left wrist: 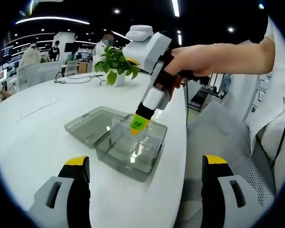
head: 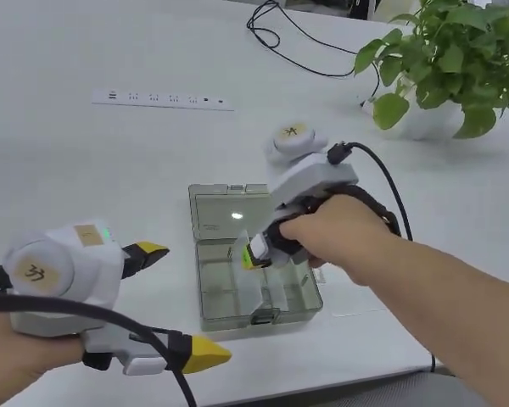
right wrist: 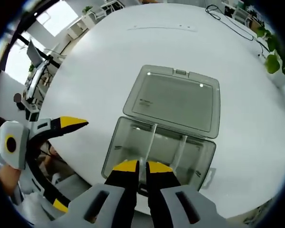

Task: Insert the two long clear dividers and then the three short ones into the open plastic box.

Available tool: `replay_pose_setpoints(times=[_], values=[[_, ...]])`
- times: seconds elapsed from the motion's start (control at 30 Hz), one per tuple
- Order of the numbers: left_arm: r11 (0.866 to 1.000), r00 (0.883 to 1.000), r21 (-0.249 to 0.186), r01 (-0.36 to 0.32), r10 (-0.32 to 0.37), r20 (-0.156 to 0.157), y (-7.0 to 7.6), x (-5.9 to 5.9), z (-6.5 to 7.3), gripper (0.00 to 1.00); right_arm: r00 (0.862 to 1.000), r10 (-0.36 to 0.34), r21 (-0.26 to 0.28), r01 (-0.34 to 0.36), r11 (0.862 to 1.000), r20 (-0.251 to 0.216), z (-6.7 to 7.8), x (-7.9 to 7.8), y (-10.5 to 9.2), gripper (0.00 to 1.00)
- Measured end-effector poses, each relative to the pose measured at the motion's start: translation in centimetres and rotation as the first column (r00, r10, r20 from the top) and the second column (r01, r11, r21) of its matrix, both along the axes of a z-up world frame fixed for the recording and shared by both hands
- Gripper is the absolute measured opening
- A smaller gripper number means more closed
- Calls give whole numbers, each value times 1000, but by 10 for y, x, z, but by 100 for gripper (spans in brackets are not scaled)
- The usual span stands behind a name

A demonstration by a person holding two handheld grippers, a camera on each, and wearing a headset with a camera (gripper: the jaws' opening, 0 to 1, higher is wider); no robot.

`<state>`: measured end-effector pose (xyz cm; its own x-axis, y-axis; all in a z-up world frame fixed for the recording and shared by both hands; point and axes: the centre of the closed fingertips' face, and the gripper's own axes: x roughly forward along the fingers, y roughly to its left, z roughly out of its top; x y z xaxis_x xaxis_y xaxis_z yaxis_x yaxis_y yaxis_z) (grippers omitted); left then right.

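The clear plastic box [head: 202, 287] lies open in front of me, its lid [head: 225, 212] flat on the table behind it. My right gripper [head: 254, 254] points down into the base. In the right gripper view, the right gripper [right wrist: 141, 166] is shut on a thin clear divider [right wrist: 151, 140] that stands upright across the base [right wrist: 111, 152]. A second clear divider [right wrist: 180, 147] stands parallel to it, further right. My left gripper [head: 180, 303] hovers open and holds nothing at the near left of the box. In its own view, the left gripper [left wrist: 145, 161] faces the box [left wrist: 128, 166] and the right gripper [left wrist: 138, 124].
A white power strip [head: 161, 99] lies at the far left. A potted plant [head: 450, 59] stands at the far right, with a black cable [head: 305, 51] beside it. The table's near edge runs just below the box. The left gripper [right wrist: 69, 164] is left of the box.
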<state>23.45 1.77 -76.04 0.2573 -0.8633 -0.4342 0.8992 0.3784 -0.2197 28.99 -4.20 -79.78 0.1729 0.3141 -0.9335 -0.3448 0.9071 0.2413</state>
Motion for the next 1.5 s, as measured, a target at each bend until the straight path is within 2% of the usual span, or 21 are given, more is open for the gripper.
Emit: replay_pose_setpoints(times=[0.2,0.57,1.1,1.3,1.5], values=[[1000,1000,-1,-1,1,2,0,1,0,100,1000,22,-8,-22,1000,11,1,-7,3,7],[1000,1000,-3,-6,6,-2,0,1,0,100,1000,17,29,-17,999,16,-2,-11,9,8],[1000,1000,3,-12,12,-5,1,2,-2,100,999,-36,116,35,993,0,-18,-7,10,10],[1000,1000,1,-21,21,-5,1,3,-1,100,999,-34,125,33,992,2,-24,-9,11,10],[999,999,4,-32,32,-2,3,4,0,100,999,-35,158,33,987,7,-22,-8,10,10]])
